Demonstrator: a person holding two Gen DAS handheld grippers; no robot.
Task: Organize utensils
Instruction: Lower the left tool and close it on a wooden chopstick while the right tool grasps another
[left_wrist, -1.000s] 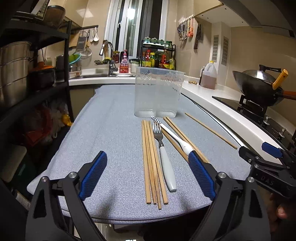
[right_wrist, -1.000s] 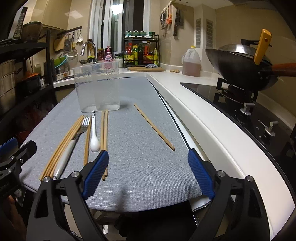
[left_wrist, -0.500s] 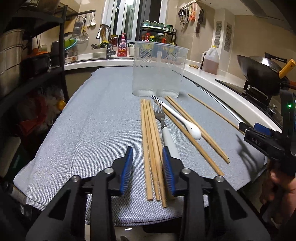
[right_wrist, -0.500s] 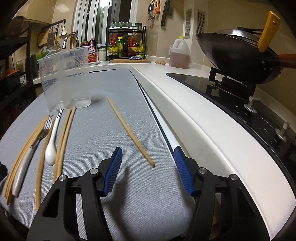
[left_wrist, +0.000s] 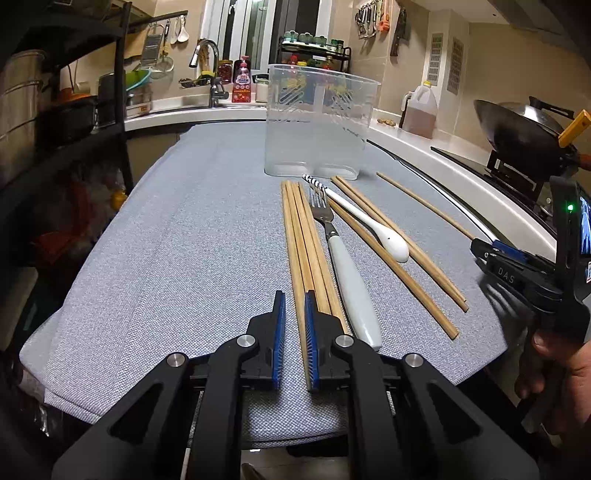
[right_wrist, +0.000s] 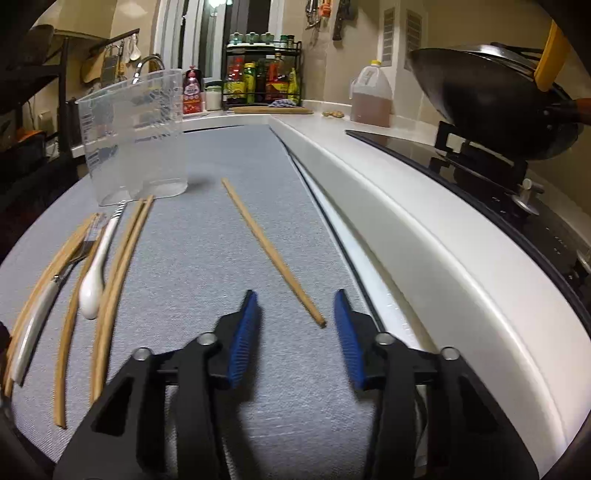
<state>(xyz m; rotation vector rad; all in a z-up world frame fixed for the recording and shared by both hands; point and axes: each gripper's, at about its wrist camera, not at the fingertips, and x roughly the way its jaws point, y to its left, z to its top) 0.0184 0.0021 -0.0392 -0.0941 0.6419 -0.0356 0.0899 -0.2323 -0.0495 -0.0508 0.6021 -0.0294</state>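
Observation:
Several wooden chopsticks (left_wrist: 303, 236) lie side by side on the grey mat (left_wrist: 184, 240), next to a white-handled fork (left_wrist: 347, 280) and a white spoon (left_wrist: 384, 236). More chopsticks cross under the spoon. My left gripper (left_wrist: 294, 295) is low over the mat. Its jaws are closing around the near end of the leftmost chopstick, with a sliver of mat still showing beside the left pad. My right gripper (right_wrist: 295, 293) is closing too. The near tip of a lone chopstick (right_wrist: 266, 247) lies between its pads, untouched. A clear plastic holder (left_wrist: 317, 129) stands upright behind the utensils.
The white counter edge (right_wrist: 424, 236) and a black hob with a wok (right_wrist: 491, 99) run along the right. A dark shelf rack (left_wrist: 55, 110) stands to the left, with a sink and bottles at the back. A hand (left_wrist: 554, 354) holds the right gripper at the mat's right edge.
Both grippers sank toward the mat and their jaws narrowed from wide apart. The left came in around the leftmost chopstick. The right shifted over to the lone chopstick's near end.

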